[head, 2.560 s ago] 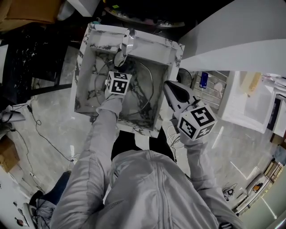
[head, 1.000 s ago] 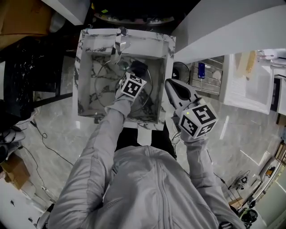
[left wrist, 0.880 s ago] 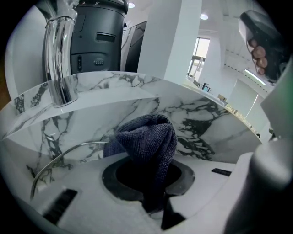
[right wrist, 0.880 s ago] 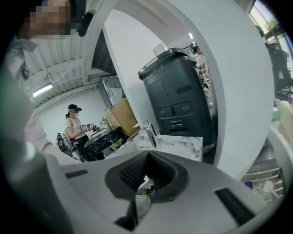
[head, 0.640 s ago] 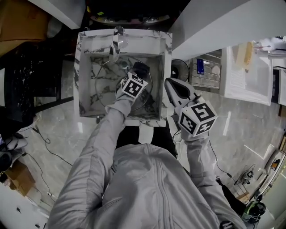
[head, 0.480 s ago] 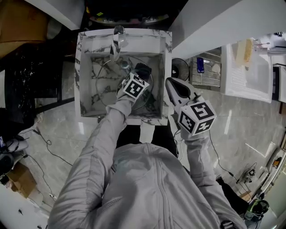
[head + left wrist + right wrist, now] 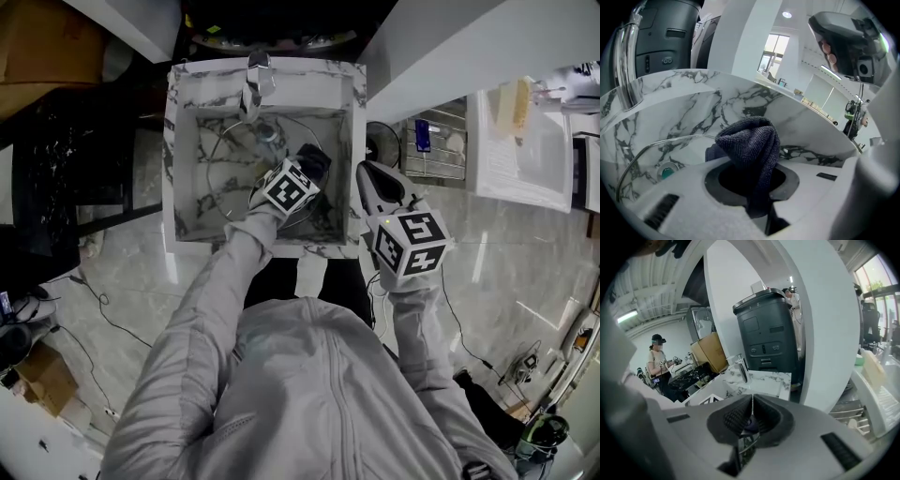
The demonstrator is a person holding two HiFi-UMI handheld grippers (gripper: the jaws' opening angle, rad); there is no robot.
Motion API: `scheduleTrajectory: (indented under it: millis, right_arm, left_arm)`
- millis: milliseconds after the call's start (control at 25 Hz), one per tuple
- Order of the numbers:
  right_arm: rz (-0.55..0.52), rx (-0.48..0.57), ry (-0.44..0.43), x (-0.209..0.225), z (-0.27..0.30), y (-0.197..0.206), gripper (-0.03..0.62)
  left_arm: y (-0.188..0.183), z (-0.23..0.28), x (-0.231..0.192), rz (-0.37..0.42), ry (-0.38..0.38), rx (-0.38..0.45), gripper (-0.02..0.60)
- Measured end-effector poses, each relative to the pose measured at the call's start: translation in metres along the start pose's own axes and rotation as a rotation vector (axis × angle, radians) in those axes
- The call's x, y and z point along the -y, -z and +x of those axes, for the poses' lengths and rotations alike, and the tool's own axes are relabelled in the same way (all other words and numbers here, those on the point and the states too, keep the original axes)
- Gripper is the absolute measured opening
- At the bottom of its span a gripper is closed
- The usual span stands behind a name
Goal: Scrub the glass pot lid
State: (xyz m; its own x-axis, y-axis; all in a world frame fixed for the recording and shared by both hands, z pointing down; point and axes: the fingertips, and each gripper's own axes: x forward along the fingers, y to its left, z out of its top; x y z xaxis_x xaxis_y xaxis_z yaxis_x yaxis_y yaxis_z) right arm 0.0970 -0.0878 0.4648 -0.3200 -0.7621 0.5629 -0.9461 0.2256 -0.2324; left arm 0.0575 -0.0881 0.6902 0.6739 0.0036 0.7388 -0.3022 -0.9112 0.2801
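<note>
The glass pot lid (image 7: 222,161) lies in the marble sink (image 7: 300,74), its knob (image 7: 267,134) under the faucet (image 7: 253,77). My left gripper (image 7: 306,170) is down in the sink's right half, shut on a dark cloth (image 7: 317,156) at the lid's right edge. In the left gripper view the bunched cloth (image 7: 751,145) sticks up between the jaws, with the lid's rim (image 7: 670,140) and knob (image 7: 668,172) to its left. My right gripper (image 7: 366,174) hovers above the sink's right rim, shut with nothing in it (image 7: 751,414).
A dish rack (image 7: 433,141) and a white counter (image 7: 525,141) lie to the right of the sink. A dark bin (image 7: 766,331) stands behind the sink. A person (image 7: 658,363) with grippers stands far left in the right gripper view. Cables (image 7: 84,272) run over the floor.
My left gripper has carried the cloth across the lid from the sink's left-middle to its right half, coming a little nearer. The right gripper has stayed by the right rim.
</note>
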Motion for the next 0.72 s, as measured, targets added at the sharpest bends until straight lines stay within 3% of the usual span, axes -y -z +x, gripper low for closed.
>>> scheduleTrajectory:
  millis: [720]
  right_arm:
    - [0.009, -0.008, -0.012, -0.009, 0.004, 0.004, 0.031]
  left_arm:
    - [0.028, -0.021, 0.051, 0.104, 0.210, -0.116, 0.067]
